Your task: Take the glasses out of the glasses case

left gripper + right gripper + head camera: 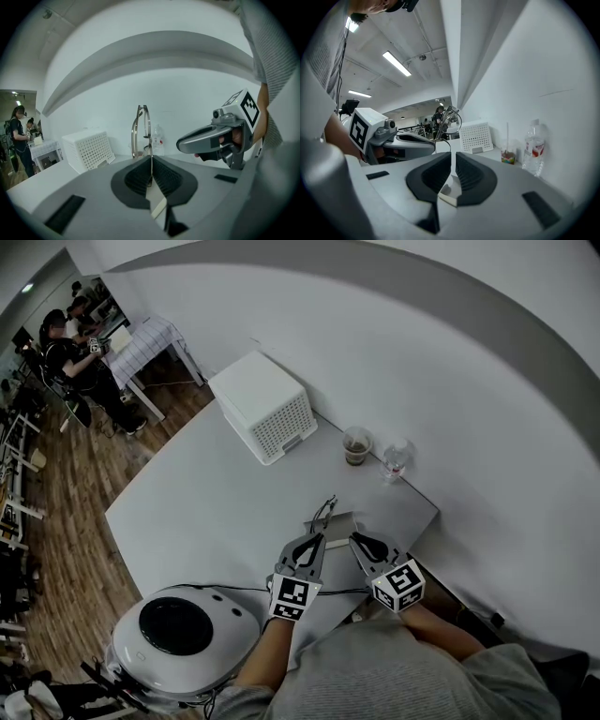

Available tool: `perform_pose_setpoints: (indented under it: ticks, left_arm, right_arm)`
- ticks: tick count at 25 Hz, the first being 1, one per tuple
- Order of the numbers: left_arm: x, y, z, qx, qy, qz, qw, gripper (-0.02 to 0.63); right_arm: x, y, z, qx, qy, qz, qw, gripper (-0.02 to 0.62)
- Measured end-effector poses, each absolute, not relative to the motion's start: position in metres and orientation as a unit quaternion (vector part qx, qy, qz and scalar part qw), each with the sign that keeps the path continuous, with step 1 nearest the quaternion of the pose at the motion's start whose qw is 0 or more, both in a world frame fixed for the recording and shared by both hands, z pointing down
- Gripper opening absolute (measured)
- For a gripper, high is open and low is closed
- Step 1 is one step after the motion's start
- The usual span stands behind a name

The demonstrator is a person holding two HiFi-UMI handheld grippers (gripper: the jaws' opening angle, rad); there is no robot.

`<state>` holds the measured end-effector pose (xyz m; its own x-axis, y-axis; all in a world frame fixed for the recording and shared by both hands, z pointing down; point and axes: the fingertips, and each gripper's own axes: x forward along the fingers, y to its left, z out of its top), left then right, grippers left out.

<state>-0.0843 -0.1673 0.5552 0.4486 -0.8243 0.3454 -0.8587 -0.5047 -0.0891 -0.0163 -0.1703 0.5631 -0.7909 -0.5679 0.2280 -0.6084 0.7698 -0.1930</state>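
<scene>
My left gripper is shut on a pair of thin metal-framed glasses, which stick up past its tips. In the left gripper view the glasses stand upright, pinched between the closed pads, lifted off the table. Just right of them, on the grey table, the pale glasses case has my right gripper at its near edge. In the right gripper view a thin white edge of the case sits clamped between the nearly closed pads. The glasses show beyond the left gripper.
A white perforated box stands at the table's far side. A cup with a drink and a small water bottle stand by the wall. A round white device with a black top sits near left. People sit at desks far left.
</scene>
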Motion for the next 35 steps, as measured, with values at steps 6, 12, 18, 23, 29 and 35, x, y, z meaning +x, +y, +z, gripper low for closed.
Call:
perform_pose_setpoints:
  ticks: [6,12,18,23,29,35]
  left_arm:
    - [-0.074,-0.153,0.535,0.857,-0.494,0.144,0.037,0.018]
    - [-0.072,-0.145,0.511,0.858,-0.499,0.118,0.022,0.018]
    - [-0.076,-0.140,0.476,0.857,-0.511,0.069,0.003,0.018]
    - [-0.077,-0.133,0.449,0.857,-0.514,0.038,-0.023,0.018]
    - [-0.074,-0.125,0.435,0.861,-0.507,0.031,-0.036,0.018]
    - [-0.076,-0.120,0.426,0.862,-0.505,0.016,-0.048,0.018]
  right_arm:
    - [-0.019,-0.167,0.539,0.309,-0.943,0.112,0.057,0.021]
    - [-0.022,-0.164,0.508,0.305,-0.948,0.082,0.034,0.021]
    - [-0.011,-0.167,0.482,0.318,-0.945,0.076,0.007,0.021]
    - [-0.002,-0.164,0.449,0.320,-0.945,0.068,-0.021,0.021]
    - [-0.004,-0.161,0.428,0.317,-0.946,0.046,-0.038,0.021]
    - [-0.004,-0.158,0.419,0.321,-0.945,0.038,-0.040,0.021]
